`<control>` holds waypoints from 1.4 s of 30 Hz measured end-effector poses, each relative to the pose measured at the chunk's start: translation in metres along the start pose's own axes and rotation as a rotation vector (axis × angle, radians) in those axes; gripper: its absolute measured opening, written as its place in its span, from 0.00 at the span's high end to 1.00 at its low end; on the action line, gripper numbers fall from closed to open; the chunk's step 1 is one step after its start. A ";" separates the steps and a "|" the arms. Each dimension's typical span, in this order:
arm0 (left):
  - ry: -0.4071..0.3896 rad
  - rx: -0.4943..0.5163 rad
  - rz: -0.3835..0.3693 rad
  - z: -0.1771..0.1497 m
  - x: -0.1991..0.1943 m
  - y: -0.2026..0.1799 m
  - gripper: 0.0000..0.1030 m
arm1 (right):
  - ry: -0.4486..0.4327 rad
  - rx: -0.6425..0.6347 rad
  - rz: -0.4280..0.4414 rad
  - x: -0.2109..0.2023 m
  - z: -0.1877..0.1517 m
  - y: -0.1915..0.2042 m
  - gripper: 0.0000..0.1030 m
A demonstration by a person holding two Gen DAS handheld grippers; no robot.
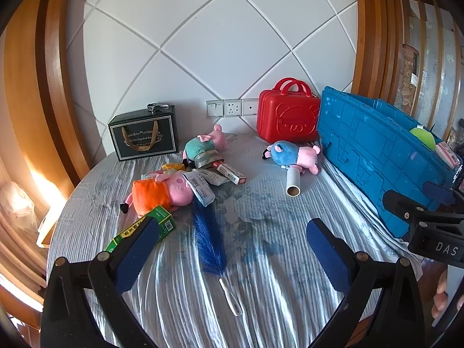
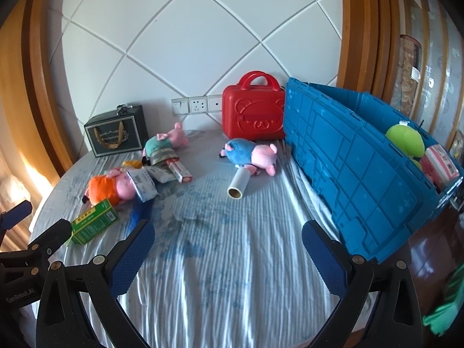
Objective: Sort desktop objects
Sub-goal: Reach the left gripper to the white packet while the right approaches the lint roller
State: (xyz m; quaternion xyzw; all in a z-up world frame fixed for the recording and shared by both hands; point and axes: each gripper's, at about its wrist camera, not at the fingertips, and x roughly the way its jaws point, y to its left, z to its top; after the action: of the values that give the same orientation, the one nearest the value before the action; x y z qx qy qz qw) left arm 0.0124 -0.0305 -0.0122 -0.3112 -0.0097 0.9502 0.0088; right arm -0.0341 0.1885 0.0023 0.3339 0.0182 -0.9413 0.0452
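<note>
Three pig plush toys lie on the blue cloth: one in orange (image 1: 162, 191) (image 2: 111, 187), one in teal (image 1: 204, 145) (image 2: 163, 143), one in blue (image 1: 293, 152) (image 2: 250, 152). A lint roller (image 1: 293, 181) (image 2: 239, 185), a blue brush (image 1: 210, 237), a green box (image 1: 142, 229) (image 2: 94, 220) and several small cartons (image 1: 214, 177) (image 2: 162, 174) lie among them. My left gripper (image 1: 229, 249) stands open above the brush, nothing between its fingers. My right gripper (image 2: 229, 253) stands open over bare cloth.
A blue crate (image 1: 374, 156) (image 2: 351, 156) on the right holds a green plush (image 2: 406, 140) and a packet. A red case (image 1: 287, 119) (image 2: 252, 110) and a black gift box (image 1: 145, 134) (image 2: 116, 134) stand at the wall. A hand (image 1: 442, 295) shows at right.
</note>
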 end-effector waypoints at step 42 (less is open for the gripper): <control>0.528 -0.372 0.248 -0.055 0.273 0.065 0.00 | 0.492 -0.061 0.120 0.323 0.015 -0.075 0.00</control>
State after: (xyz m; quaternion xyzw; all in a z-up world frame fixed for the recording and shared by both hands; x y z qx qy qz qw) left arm -0.1753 -0.0890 -0.2195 -0.5414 -0.1424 0.8127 -0.1617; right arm -0.3005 0.2389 -0.1899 0.5518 0.0370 -0.8265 0.1052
